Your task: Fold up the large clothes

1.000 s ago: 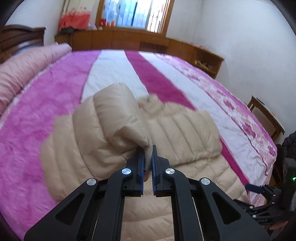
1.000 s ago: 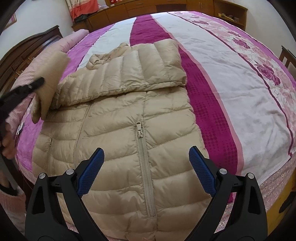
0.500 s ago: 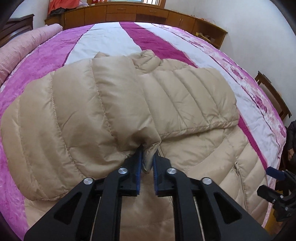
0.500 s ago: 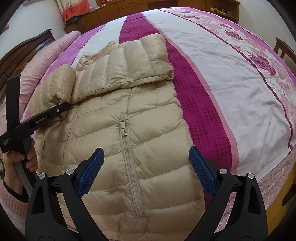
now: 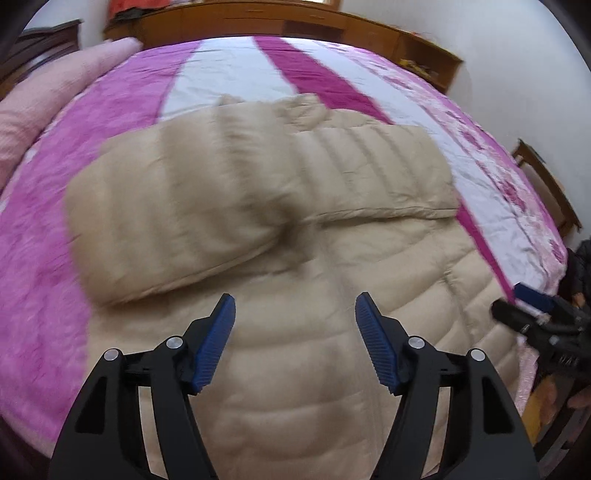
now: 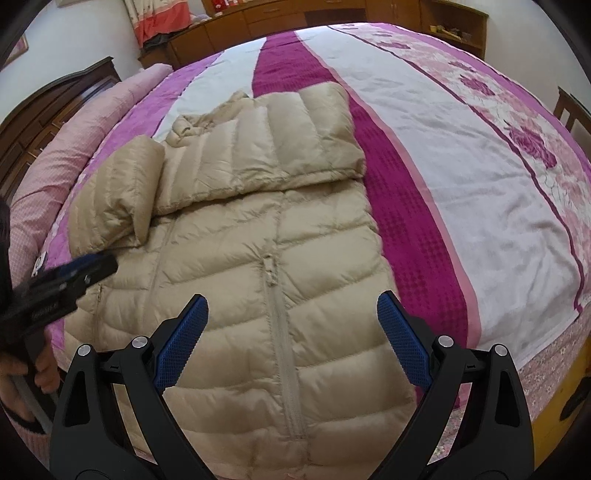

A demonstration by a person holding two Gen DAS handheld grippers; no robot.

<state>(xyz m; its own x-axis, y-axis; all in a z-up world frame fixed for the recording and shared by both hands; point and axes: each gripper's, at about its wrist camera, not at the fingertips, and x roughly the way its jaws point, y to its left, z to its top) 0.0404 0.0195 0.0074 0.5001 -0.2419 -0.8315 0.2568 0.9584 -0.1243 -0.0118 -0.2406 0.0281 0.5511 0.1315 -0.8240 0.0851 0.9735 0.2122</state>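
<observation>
A beige quilted down jacket (image 6: 258, 236) lies zipper-up on the bed, also in the left wrist view as the jacket (image 5: 295, 258). Both sleeves are folded across its chest: the left sleeve (image 5: 177, 221) lies loose on the body and the right sleeve (image 6: 295, 147) lies flat beside it. My left gripper (image 5: 295, 306) hovers just short of the left sleeve's cuff, its jaws opening with nothing between them. The same left gripper (image 6: 85, 269) shows blurred in the right wrist view. My right gripper (image 6: 291, 306) hangs open over the zipper (image 6: 277, 314), holding nothing.
The bed cover (image 6: 424, 147) has pink, white and magenta stripes with flowers. A pink bolster (image 5: 48, 103) lies at the left by the dark headboard (image 6: 55, 103). Wooden cabinets (image 5: 295, 18) line the far wall. A wooden chair (image 5: 543, 181) stands at the right.
My left gripper laid the left sleeve down across the jacket's chest, let go of the cuff and drew back a little. The right gripper stayed open and still.
</observation>
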